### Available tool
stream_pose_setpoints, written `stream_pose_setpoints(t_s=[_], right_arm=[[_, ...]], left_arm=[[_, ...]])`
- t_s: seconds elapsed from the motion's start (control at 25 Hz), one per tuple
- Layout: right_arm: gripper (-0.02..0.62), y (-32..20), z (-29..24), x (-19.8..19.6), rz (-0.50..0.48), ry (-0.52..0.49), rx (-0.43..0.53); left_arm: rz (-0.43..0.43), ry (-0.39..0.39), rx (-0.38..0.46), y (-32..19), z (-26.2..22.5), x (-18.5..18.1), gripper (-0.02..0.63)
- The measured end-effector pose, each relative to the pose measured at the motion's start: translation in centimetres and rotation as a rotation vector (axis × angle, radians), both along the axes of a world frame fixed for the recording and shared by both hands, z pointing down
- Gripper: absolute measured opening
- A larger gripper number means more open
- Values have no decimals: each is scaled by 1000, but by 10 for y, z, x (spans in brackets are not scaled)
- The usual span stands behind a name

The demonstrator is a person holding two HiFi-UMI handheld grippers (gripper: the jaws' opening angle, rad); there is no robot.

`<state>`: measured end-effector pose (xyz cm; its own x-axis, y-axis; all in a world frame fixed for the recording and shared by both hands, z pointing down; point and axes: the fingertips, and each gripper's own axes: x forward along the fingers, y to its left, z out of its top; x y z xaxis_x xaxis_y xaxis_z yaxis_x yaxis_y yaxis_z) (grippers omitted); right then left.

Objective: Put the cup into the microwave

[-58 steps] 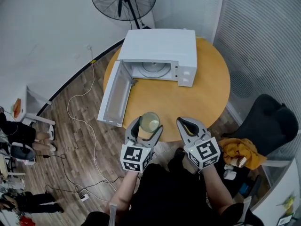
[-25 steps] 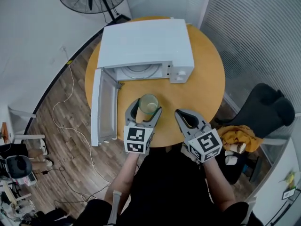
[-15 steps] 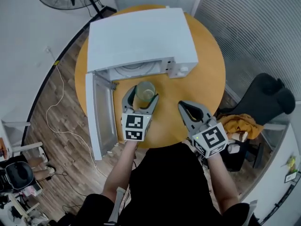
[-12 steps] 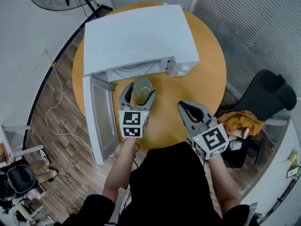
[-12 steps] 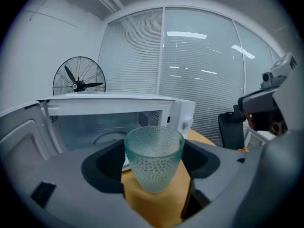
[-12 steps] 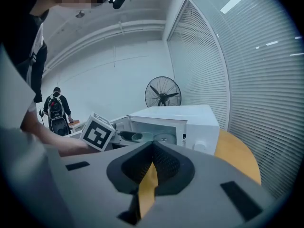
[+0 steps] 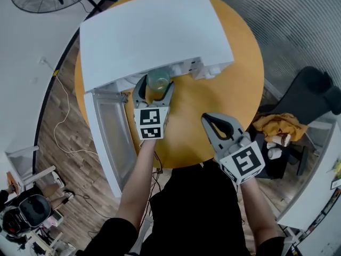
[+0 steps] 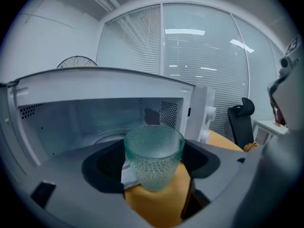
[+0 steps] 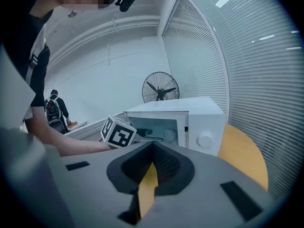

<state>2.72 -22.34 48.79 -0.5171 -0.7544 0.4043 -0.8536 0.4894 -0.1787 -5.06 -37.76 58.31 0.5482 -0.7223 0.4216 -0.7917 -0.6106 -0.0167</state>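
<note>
Left gripper view: the left gripper point(image 7: 154, 84) is clamped on the glass cup point(image 8: 154, 156), right at the microwave's point(image 7: 154, 31) open mouth. Insertion is under way; next, probably, carry it inside and set it down. The right gripper point(image 7: 212, 120) hangs closed and empty, well short of the microwave.

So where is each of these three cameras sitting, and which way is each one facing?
Head view: on the person's head, facing steeply down at the table and microwave; shows the person's arms, the left gripper holding the cup, and the right gripper.
Left gripper view: on the left gripper, facing along its jaws into the open microwave; its jaws grip the cup.
Right gripper view: on the right gripper, facing the microwave's front; shows its closed jaws and the person's left forearm.
Shared: all three see the microwave.
</note>
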Motion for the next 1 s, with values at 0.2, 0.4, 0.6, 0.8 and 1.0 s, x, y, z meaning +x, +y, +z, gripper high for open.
stream_pose_setpoints(t_s=[0.2,0.4,0.6,0.8,1.0], right_arm=[[9,0,6,1,10,-12,-22],[10,1,12,14,38,-12,-45],[9,4,17,4,24,-19,-62],[10,9,15,1,13,-10,-66],[10,11,16,-1,23,-15,-68]], left_arm=[[-15,-1,3,-21,10,-6,360],[-34,5,6,-41,19,-3,360],[-29,24,43,-58,19,-4,360],[-21,5,81,-67,21,0,360],[-1,15,111,-76,20,3,360]])
